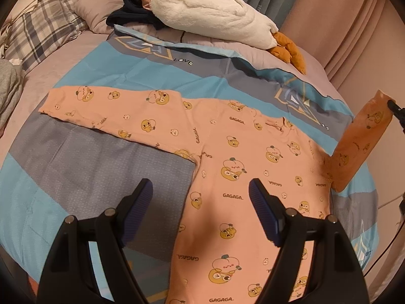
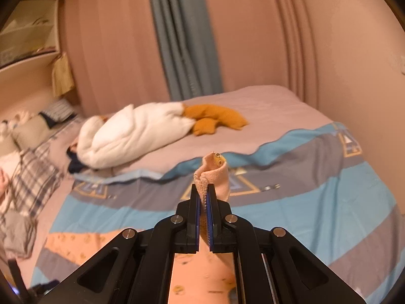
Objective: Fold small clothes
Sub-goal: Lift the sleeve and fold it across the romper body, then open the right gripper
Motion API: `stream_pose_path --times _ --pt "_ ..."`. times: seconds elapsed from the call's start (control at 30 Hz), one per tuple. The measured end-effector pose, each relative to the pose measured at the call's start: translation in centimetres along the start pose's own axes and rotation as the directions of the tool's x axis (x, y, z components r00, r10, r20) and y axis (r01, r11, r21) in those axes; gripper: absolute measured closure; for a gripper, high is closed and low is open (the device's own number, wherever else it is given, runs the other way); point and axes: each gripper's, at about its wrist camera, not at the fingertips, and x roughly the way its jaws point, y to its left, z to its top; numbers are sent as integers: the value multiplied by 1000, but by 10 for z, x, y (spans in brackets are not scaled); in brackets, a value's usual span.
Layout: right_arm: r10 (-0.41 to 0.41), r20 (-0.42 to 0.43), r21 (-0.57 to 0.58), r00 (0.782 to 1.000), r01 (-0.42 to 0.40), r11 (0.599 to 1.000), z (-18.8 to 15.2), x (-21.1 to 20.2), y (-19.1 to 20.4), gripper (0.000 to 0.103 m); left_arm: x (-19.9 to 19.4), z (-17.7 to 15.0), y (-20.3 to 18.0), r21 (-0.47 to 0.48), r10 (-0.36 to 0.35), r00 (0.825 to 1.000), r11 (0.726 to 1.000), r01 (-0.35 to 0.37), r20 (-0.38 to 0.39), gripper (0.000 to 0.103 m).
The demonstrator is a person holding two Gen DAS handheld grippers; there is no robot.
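Note:
A small peach long-sleeved shirt [image 1: 240, 172] with duck prints lies flat on a blue and grey sheet [image 1: 76, 167] on the bed. Its left sleeve [image 1: 106, 111] lies spread out to the left. My left gripper [image 1: 201, 200] is open and empty, hovering over the shirt's lower left side. My right gripper [image 2: 202, 197] is shut on the cuff of the right sleeve [image 2: 215, 172] and holds it up off the bed; the lifted sleeve also shows in the left wrist view [image 1: 362, 141], with the right gripper [image 1: 395, 109] at its top end.
A white plush duck [image 1: 210, 12] with orange feet lies at the back of the bed, by dark clothes [image 1: 131, 15]. Plaid pillows [image 1: 40, 33] and grey clothing [image 1: 7, 86] lie at the left. Pink curtains [image 2: 265, 38] hang behind the bed.

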Motion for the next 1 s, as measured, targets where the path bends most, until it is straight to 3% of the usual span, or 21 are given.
stream_pose_path --times 0.47,0.7,1.0 --pt "89 -182 -93 979 -107 990 -53 32 61 97 -1 0 9 -14 5 1000 1000 -5 2 25" --pt "152 -277 -124 949 -192 973 -90 43 93 97 1 0 13 -25 9 1000 1000 -9 -2 25" --pt "169 -405 -154 899 -249 956 -133 61 119 97 1 -1 20 -45 16 1000 999 -16 -6 25"
